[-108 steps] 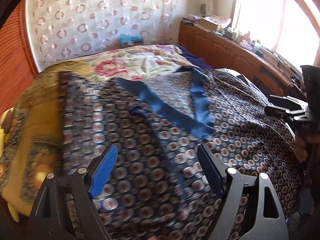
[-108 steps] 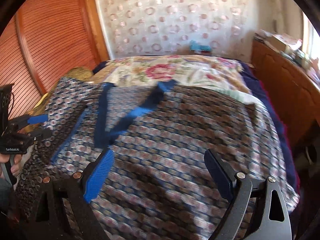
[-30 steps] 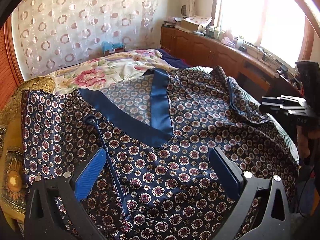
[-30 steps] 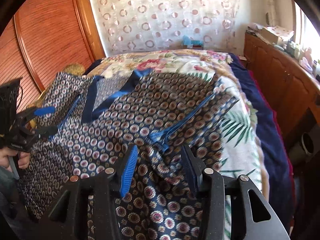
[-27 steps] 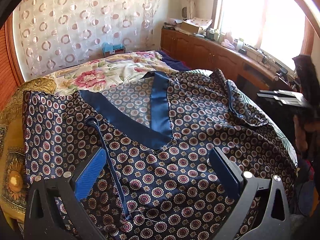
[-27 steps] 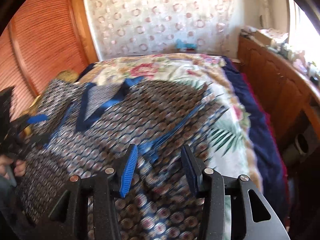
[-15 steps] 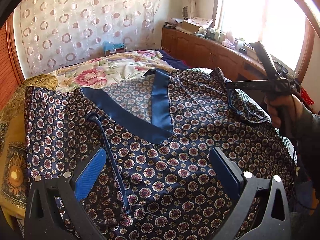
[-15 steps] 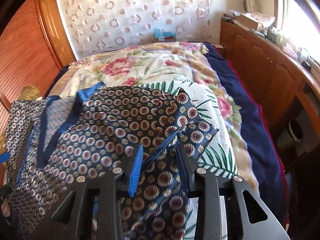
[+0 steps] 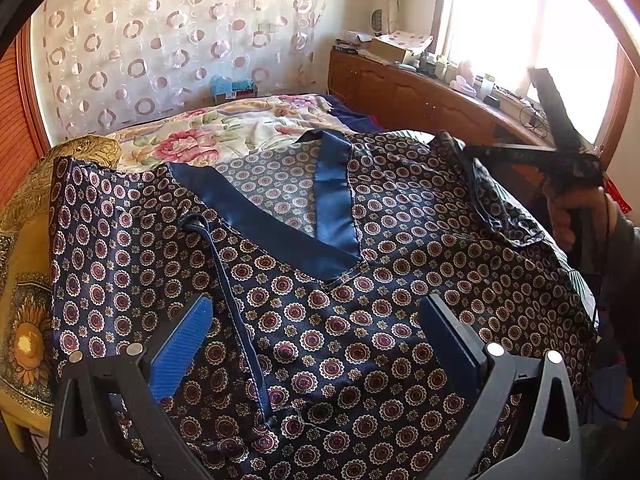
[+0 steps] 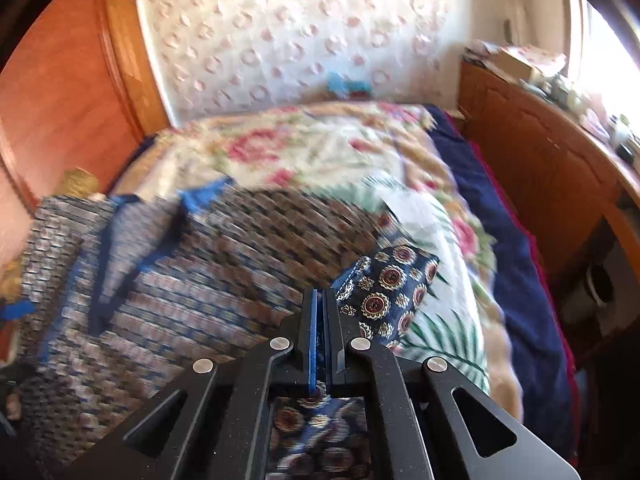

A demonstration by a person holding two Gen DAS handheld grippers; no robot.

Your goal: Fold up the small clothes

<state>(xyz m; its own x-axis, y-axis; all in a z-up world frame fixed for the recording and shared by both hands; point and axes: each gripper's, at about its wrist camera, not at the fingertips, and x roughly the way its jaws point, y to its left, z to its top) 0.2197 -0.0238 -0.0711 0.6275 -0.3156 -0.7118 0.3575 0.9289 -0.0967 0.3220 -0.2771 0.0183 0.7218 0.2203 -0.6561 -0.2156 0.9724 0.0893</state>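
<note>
A navy satin top with round medallion print and a plain blue V-neck band lies spread face up over the bed. My left gripper hovers above its lower front, open, with nothing between the blue pads. My right gripper is shut on the sleeve of the navy top, and the pinched cloth sticks out to the right of the jaws. In the left wrist view the right gripper comes in from the right, held by a hand, with the sleeve edge lifted at its tip.
A floral bedspread covers the far half of the bed, with a yellow sunflower cloth at the left edge. A wooden cabinet with clutter runs along the right under the window. A circle-print curtain hangs behind.
My right gripper has closed on the sleeve and carried it up and inward over the top. The left gripper has stayed in place, open.
</note>
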